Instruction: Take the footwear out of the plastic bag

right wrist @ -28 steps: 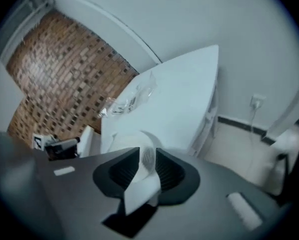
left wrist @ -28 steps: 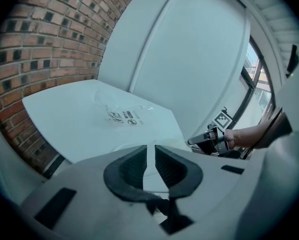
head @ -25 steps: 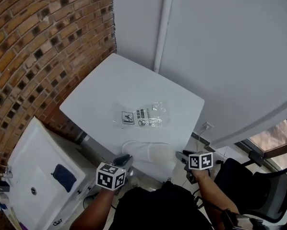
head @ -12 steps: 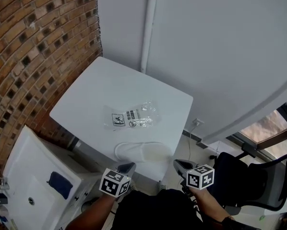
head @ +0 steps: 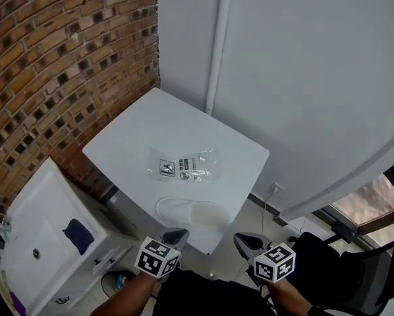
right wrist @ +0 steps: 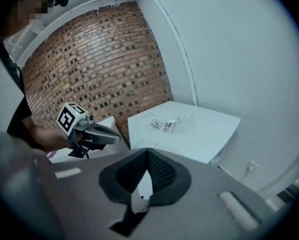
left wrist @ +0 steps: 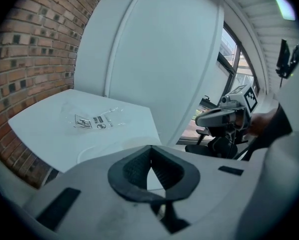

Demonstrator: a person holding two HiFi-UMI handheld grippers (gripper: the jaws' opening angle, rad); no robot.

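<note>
White square tabletop [head: 230, 143] by brick wall [head: 65, 64]: clear printed plastic bag [head: 182, 165] mid-top, white soft slipper [head: 190, 210] outside it, near front edge. Left tool [head: 178, 232], right tool [head: 242, 239] closed, empty. Looks finished; keep tools clear.

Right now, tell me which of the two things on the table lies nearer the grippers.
The white slipper at the table's near edge; the clear printed plastic bag lies farther in.

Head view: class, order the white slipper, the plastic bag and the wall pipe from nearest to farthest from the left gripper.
1. White slipper, at the near edge of the table, just ahead of the left gripper.
2. Plastic bag, mid-table.
3. Wall pipe, behind the far corner.
</note>
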